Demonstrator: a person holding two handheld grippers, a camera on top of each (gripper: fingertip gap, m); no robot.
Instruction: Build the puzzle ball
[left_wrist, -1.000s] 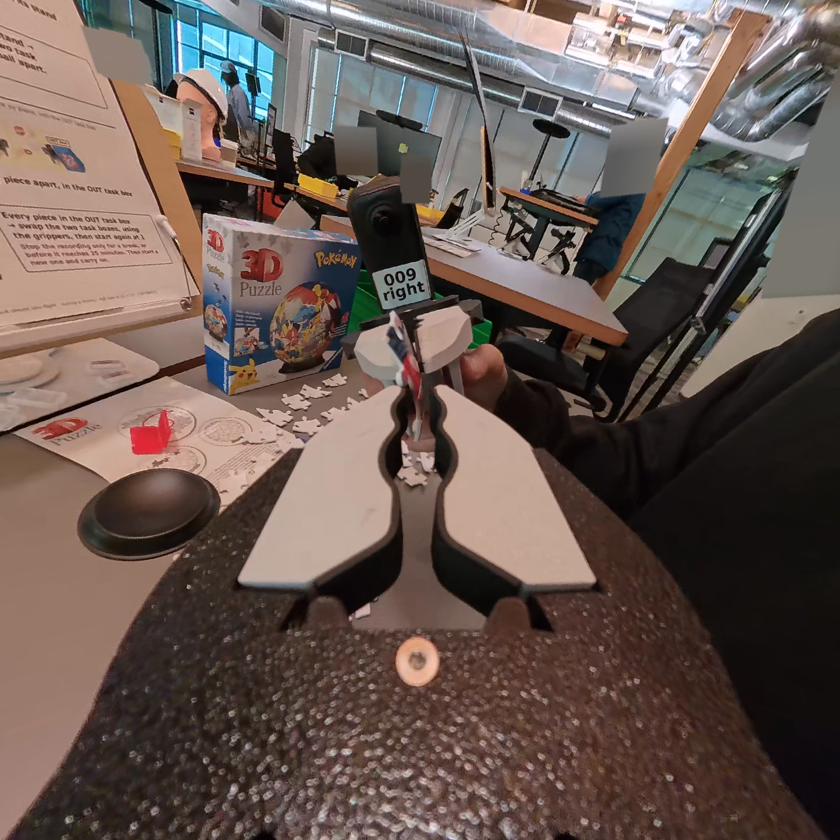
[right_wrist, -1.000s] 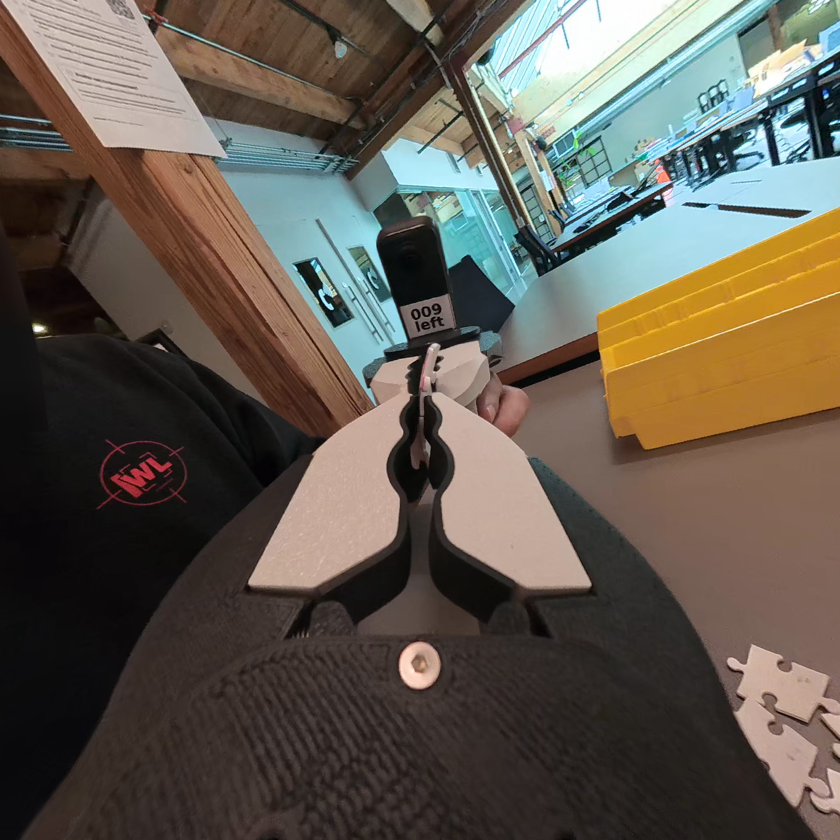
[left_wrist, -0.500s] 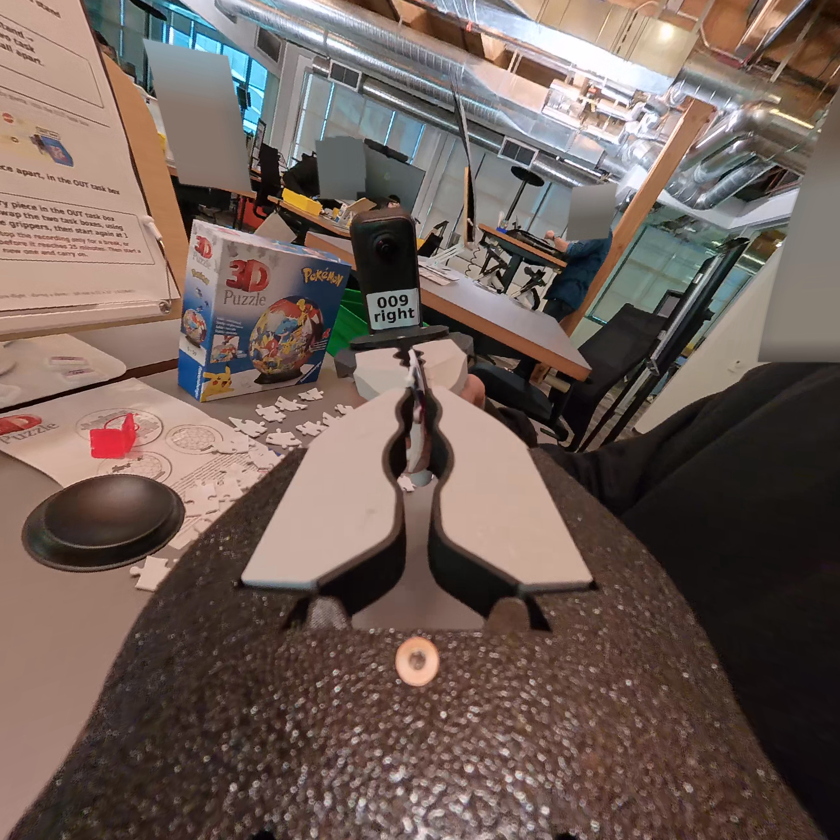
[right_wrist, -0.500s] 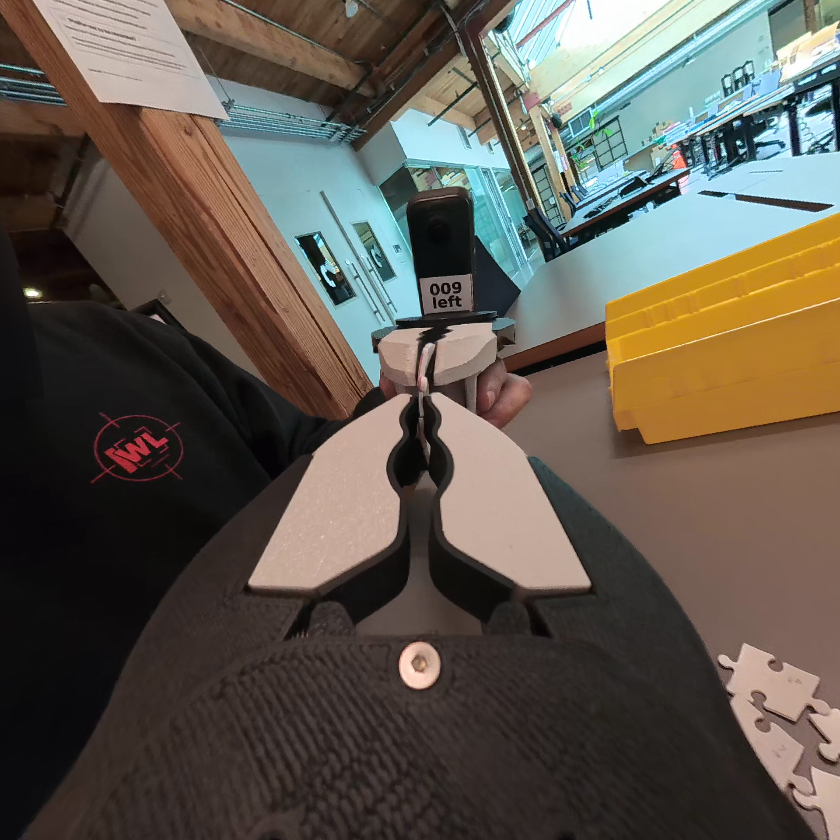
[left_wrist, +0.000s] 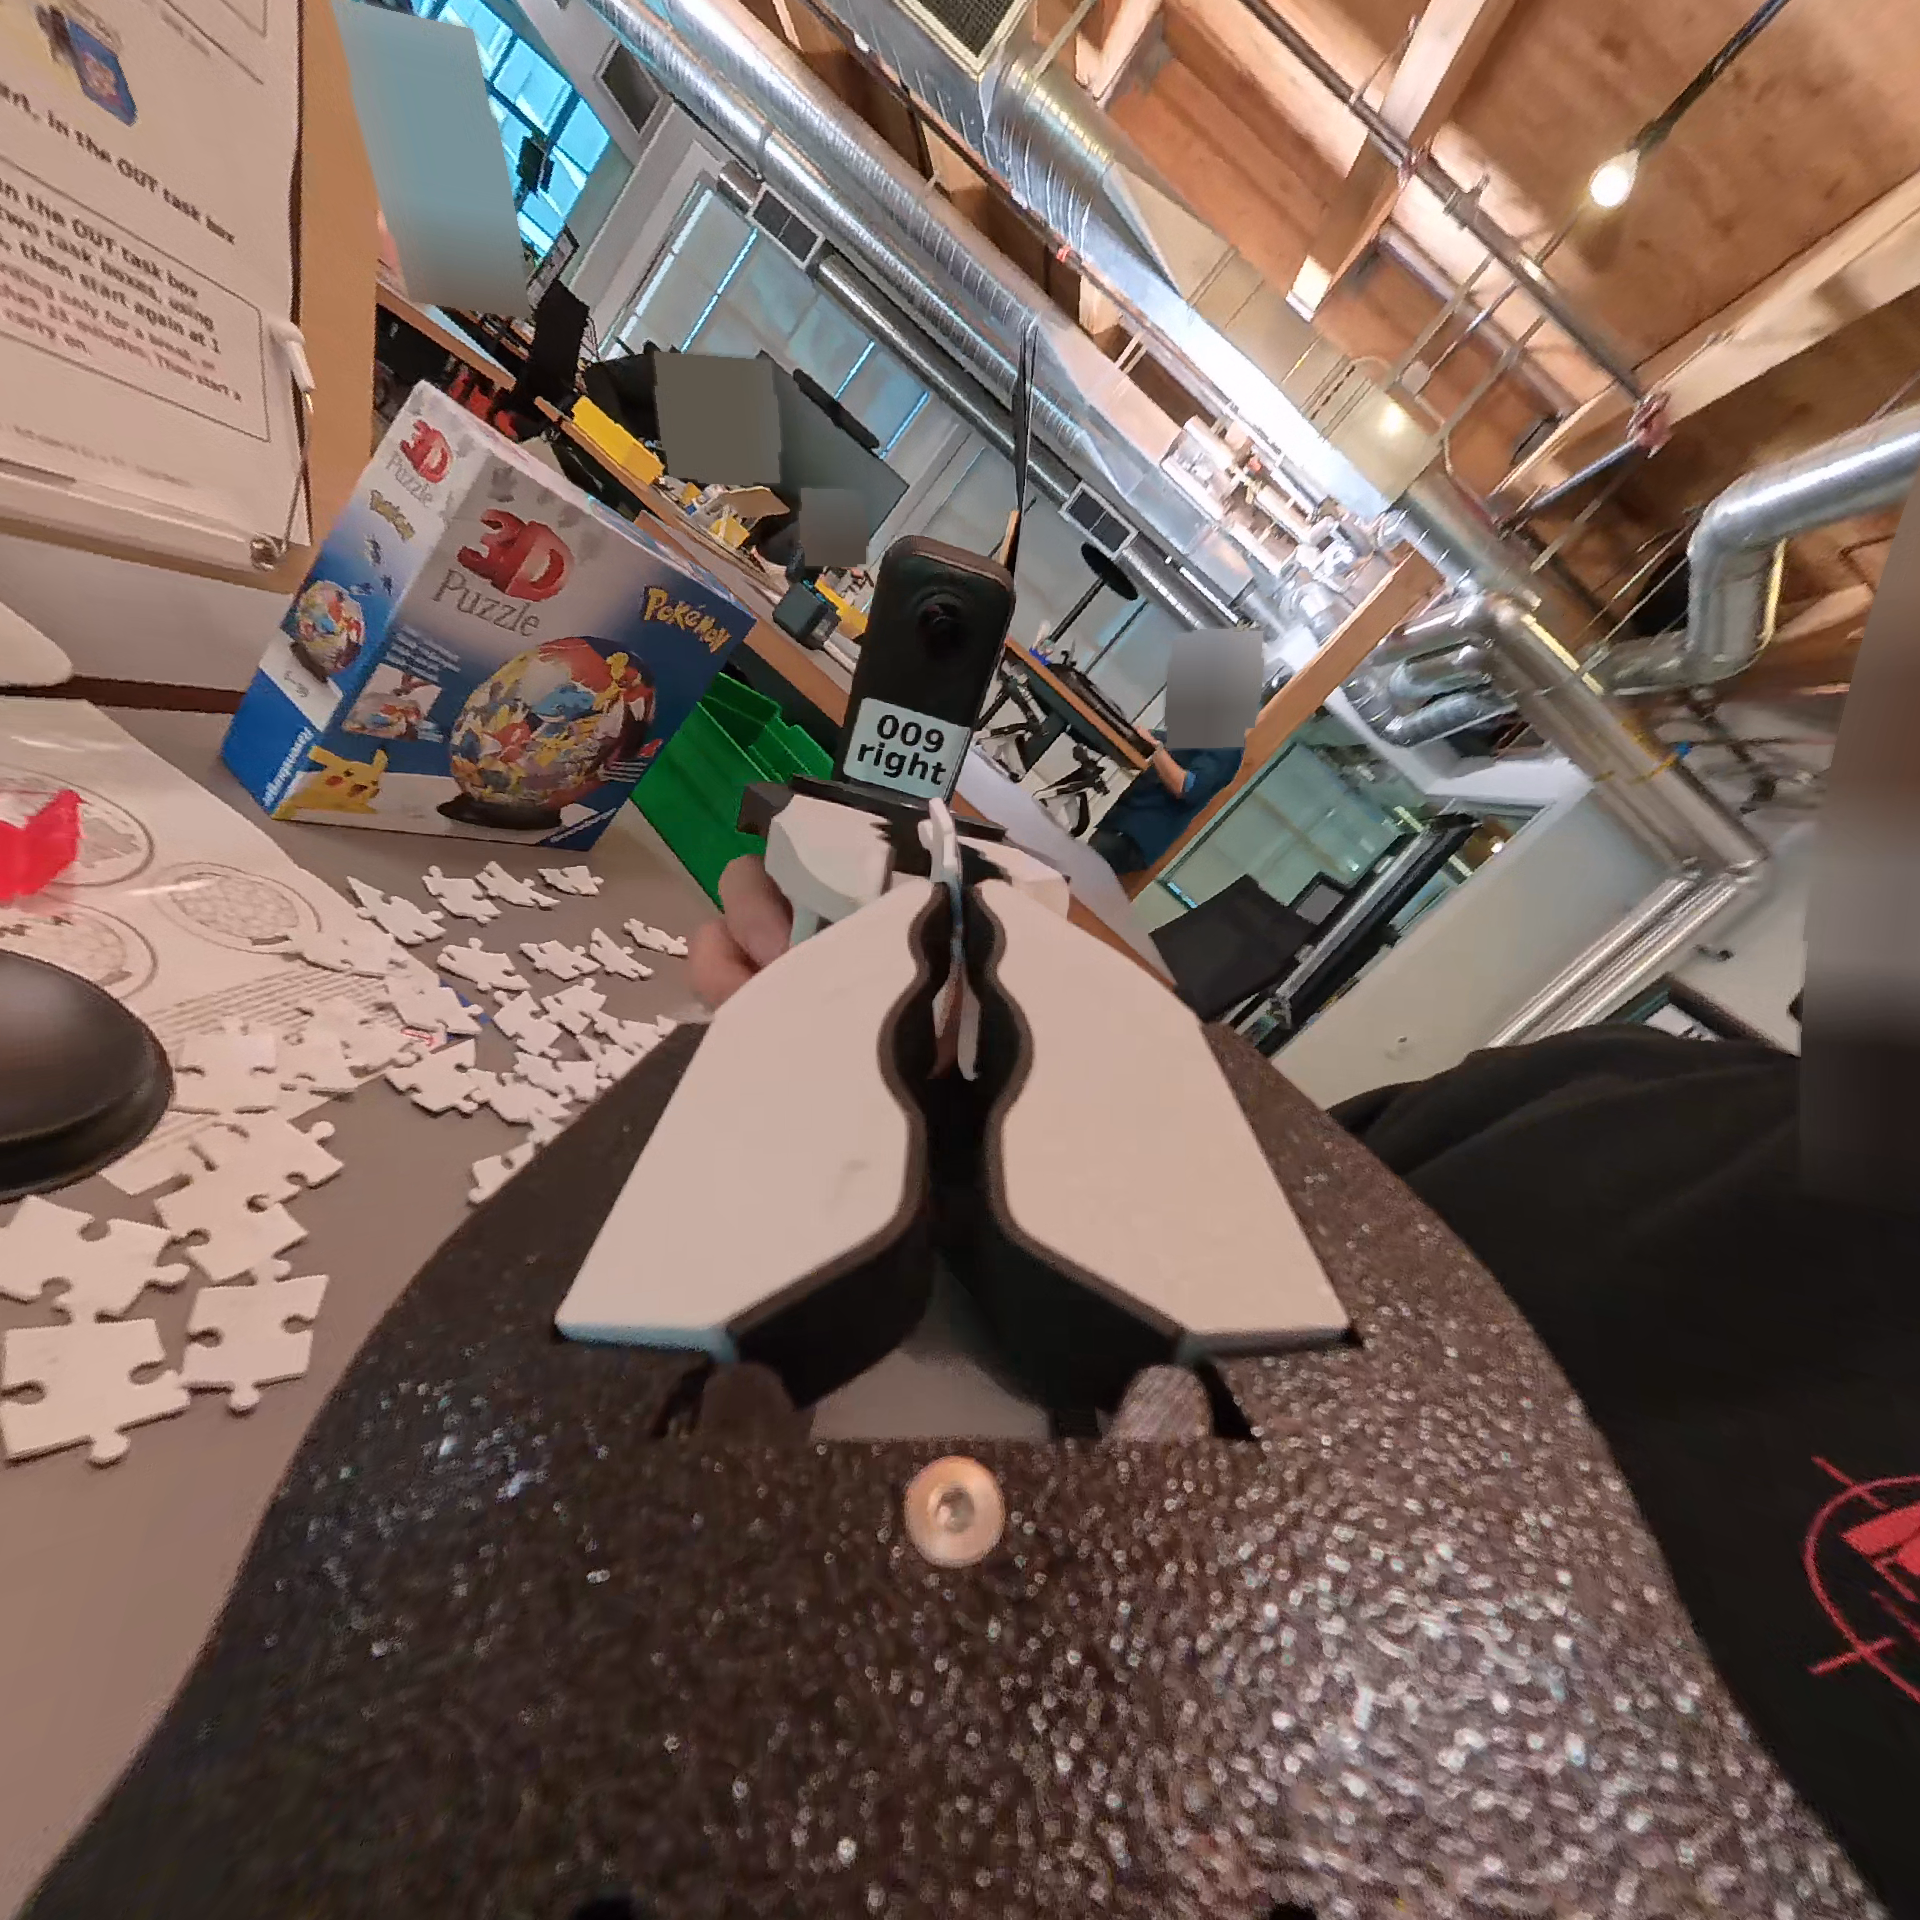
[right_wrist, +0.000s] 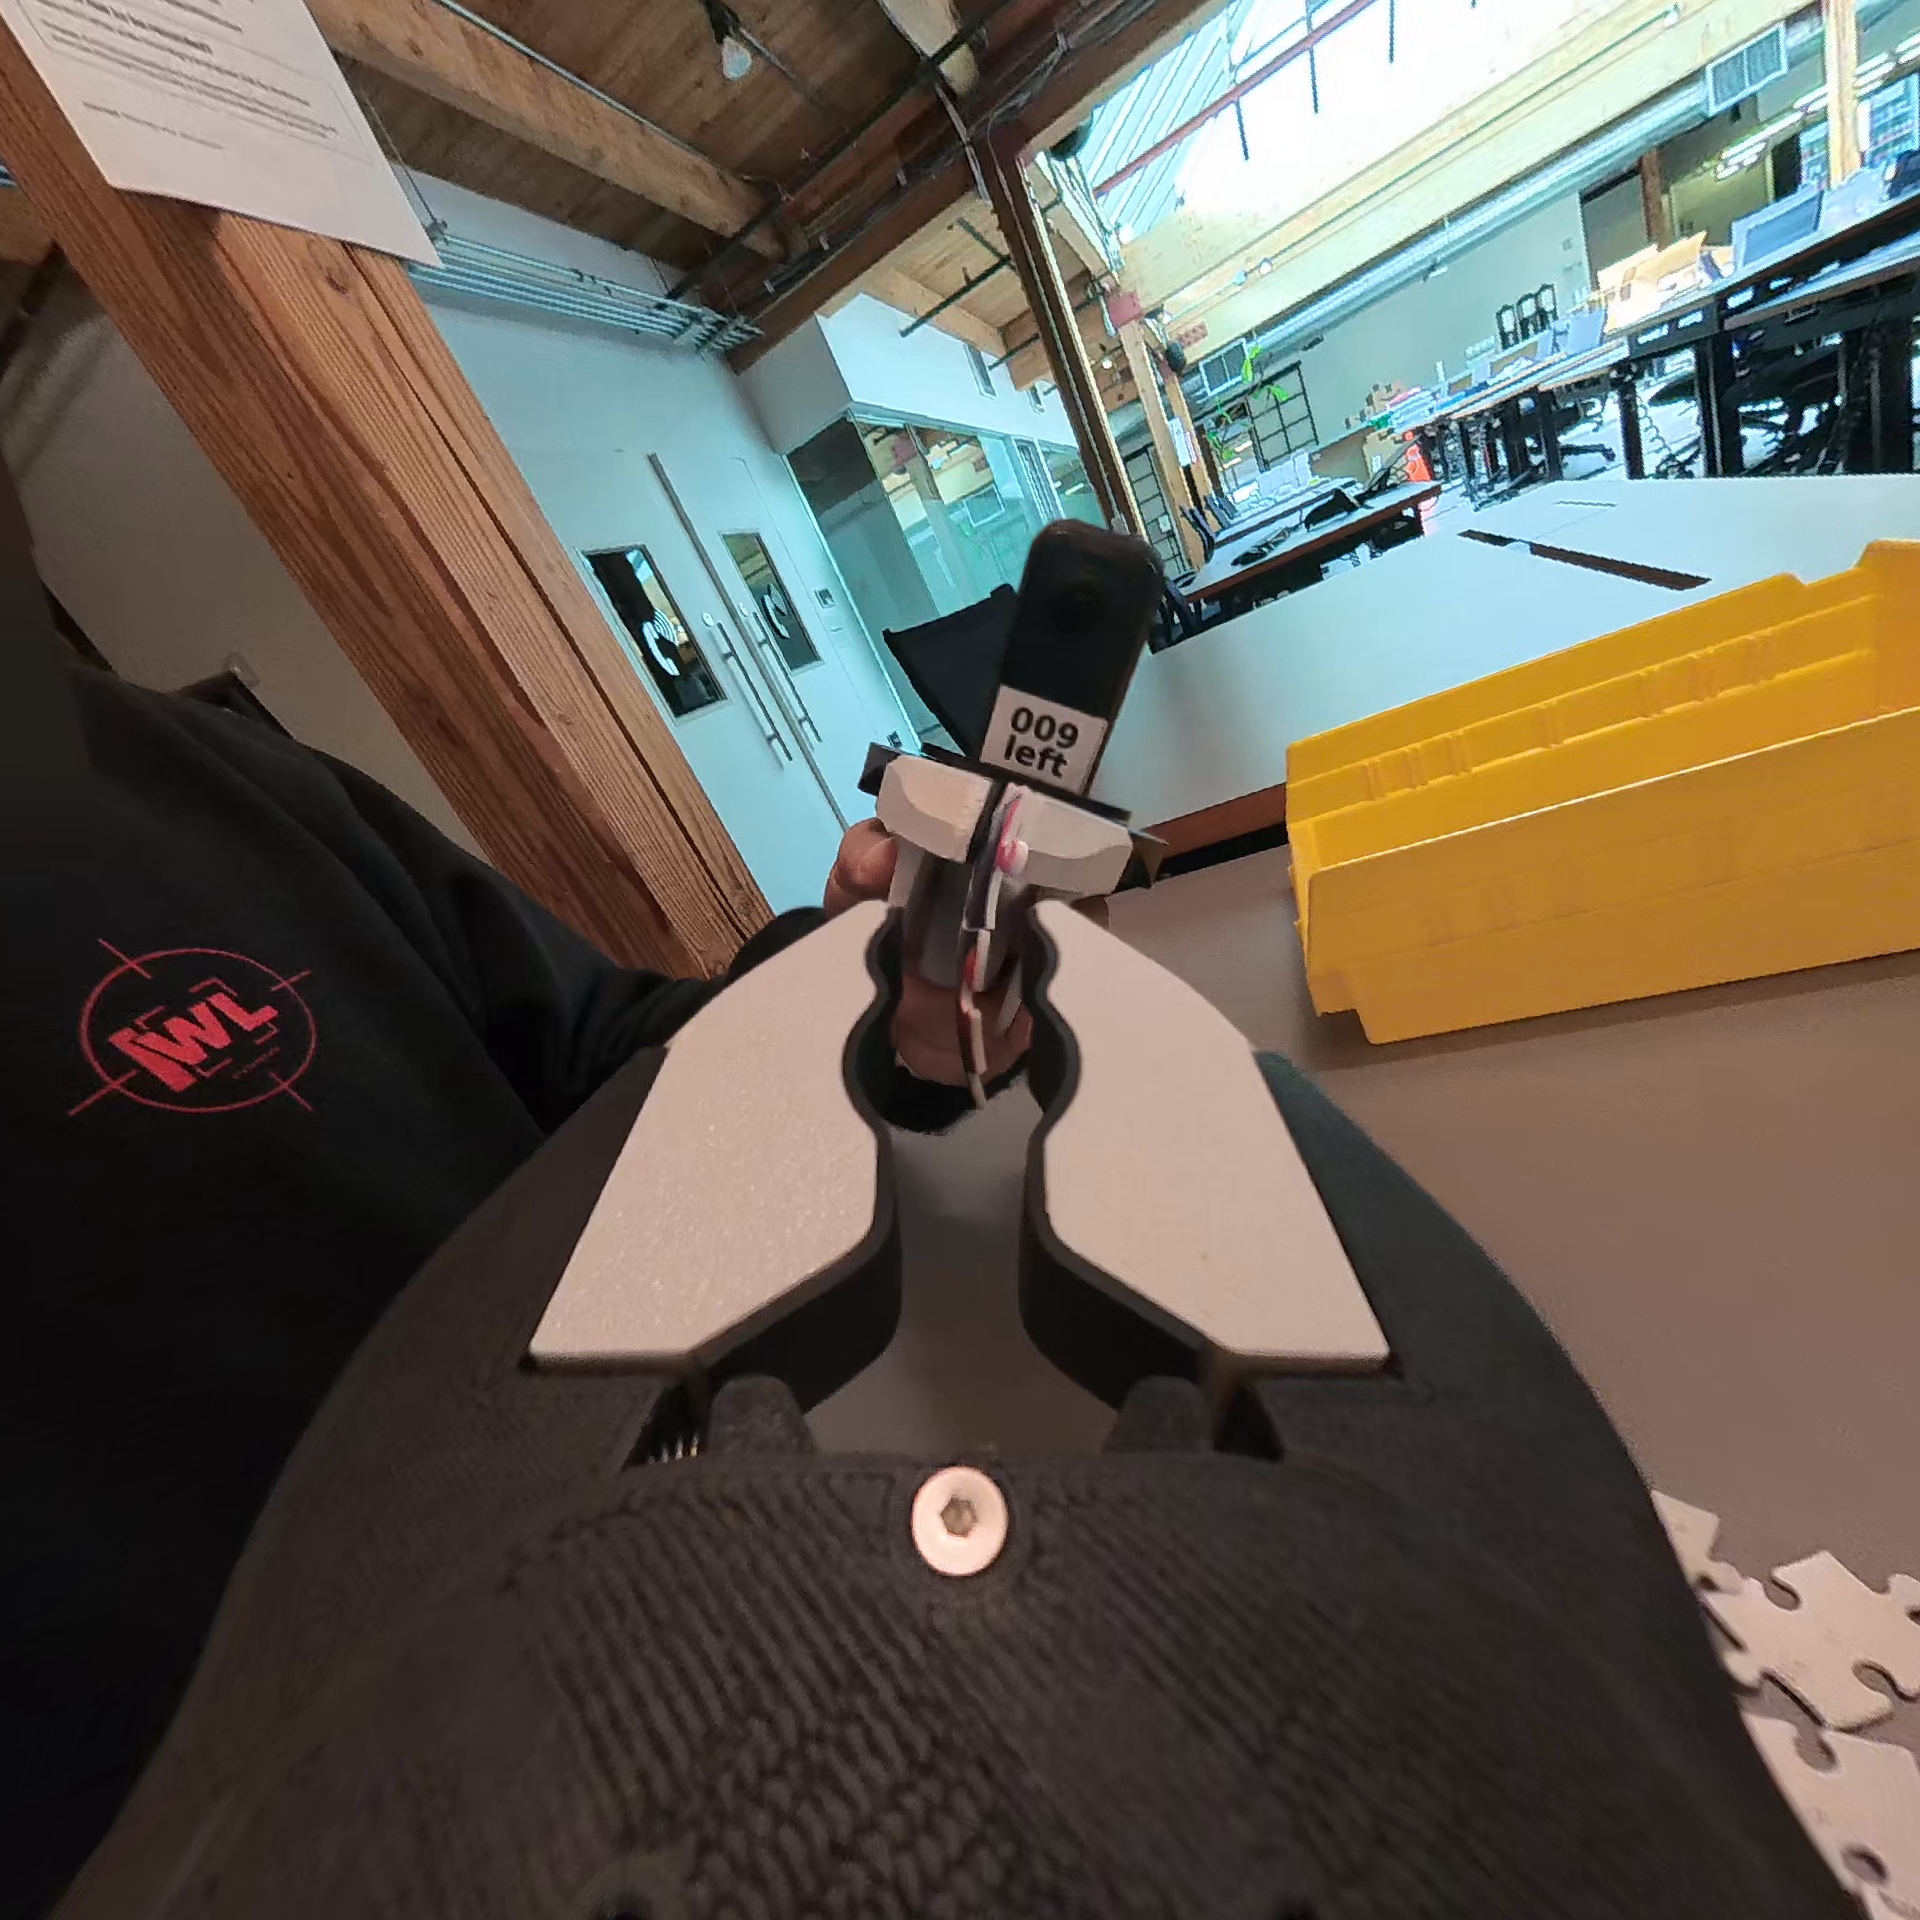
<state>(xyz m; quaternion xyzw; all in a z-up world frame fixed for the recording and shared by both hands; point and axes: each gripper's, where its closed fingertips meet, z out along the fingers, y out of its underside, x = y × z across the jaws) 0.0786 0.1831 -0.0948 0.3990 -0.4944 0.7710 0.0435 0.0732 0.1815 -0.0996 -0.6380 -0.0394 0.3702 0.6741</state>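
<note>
My left gripper (left_wrist: 951, 914) is shut on a few joined puzzle pieces (left_wrist: 956, 1029), held edge-on in the air. In the right wrist view the same pieces (right_wrist: 979, 987) stick out of the left gripper (right_wrist: 997, 831) into the gap between my right fingers. My right gripper (right_wrist: 961, 935) is open around them and does not seem to touch them. It faces the left gripper tip to tip and also shows in the left wrist view (left_wrist: 914, 862). Several loose white pieces (left_wrist: 499, 997) lie face down on the grey table (left_wrist: 94, 1621).
The puzzle box (left_wrist: 488, 665) stands at the back left beside green bins (left_wrist: 727, 758). A black round stand (left_wrist: 62, 1060), a red part (left_wrist: 36, 852) and an instruction sheet (left_wrist: 208, 914) lie on the left. Yellow bins (right_wrist: 1621, 790) and loose pieces (right_wrist: 1829, 1652) sit on the right. Both grippers' tips are close together, under 4 cm apart.
My right gripper has opened and let go of the pieces. The left gripper stays shut on them. Both grippers have tilted and the left has swung lower toward the table.
</note>
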